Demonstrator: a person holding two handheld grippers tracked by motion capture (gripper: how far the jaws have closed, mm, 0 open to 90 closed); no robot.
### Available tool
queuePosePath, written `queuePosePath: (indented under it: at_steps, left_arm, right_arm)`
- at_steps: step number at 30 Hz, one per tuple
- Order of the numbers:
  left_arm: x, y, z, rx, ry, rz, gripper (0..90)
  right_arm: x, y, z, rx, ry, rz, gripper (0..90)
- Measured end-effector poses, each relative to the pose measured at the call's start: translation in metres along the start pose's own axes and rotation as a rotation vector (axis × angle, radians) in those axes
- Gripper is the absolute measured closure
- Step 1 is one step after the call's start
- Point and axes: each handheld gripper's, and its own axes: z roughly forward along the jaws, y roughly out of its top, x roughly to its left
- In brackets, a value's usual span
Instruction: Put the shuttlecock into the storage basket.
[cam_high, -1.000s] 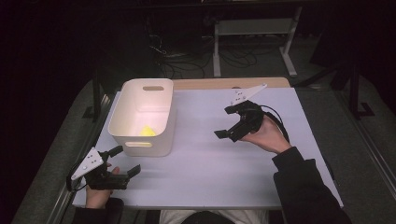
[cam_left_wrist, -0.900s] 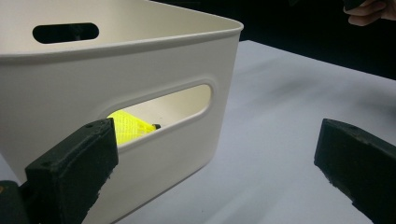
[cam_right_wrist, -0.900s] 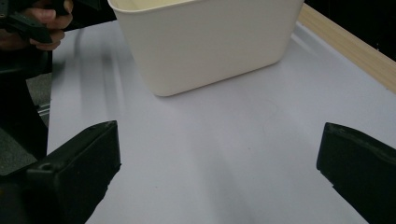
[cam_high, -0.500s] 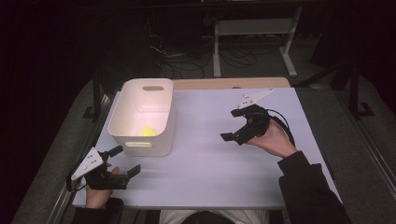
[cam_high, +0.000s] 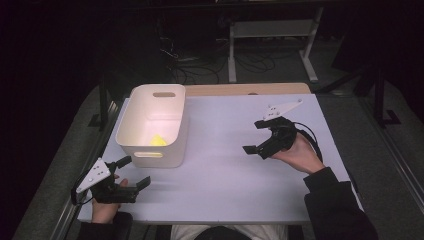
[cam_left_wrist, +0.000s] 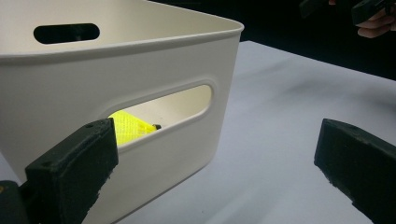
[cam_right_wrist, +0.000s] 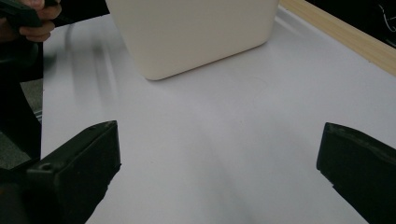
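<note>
The white counter (cam_high: 225, 165) carries a cream bin (cam_high: 172, 142) at its left. A yellow piece (cam_high: 158, 141) lies inside the bin. Left tongs (cam_high: 134, 172) rest near the bin, right tongs (cam_high: 259, 136) well apart; both gape wide, empty.

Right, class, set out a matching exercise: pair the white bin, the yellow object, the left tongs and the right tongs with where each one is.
Things:
1. white bin
2. yellow object
3. left tongs
4. right tongs

Places:
A. held above the table's right half
B. inside the bin
C. at the near left corner of the table
D. on the table's left half, toward the far edge

Pairs: 1-D, 2-B, 3-C, 4-A
</note>
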Motion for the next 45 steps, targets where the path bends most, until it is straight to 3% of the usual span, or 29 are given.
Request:
queuePosePath:
  at_steps: [14,26,45]
  left_arm:
    - [0.000,0.000,0.000,-0.001,0.000,0.002,0.0]
    - [0.000,0.000,0.000,-0.002,0.000,0.001,0.0]
    - [0.000,0.000,0.000,-0.003,0.002,0.000,0.0]
  right_arm:
    - [0.001,-0.013,-0.004,-0.009,-0.017,0.014,0.0]
    - [0.000,-0.034,-0.014,-0.050,-0.037,0.056,0.0]
    - [-0.002,-0.064,-0.028,-0.062,-0.089,0.105,0.0]
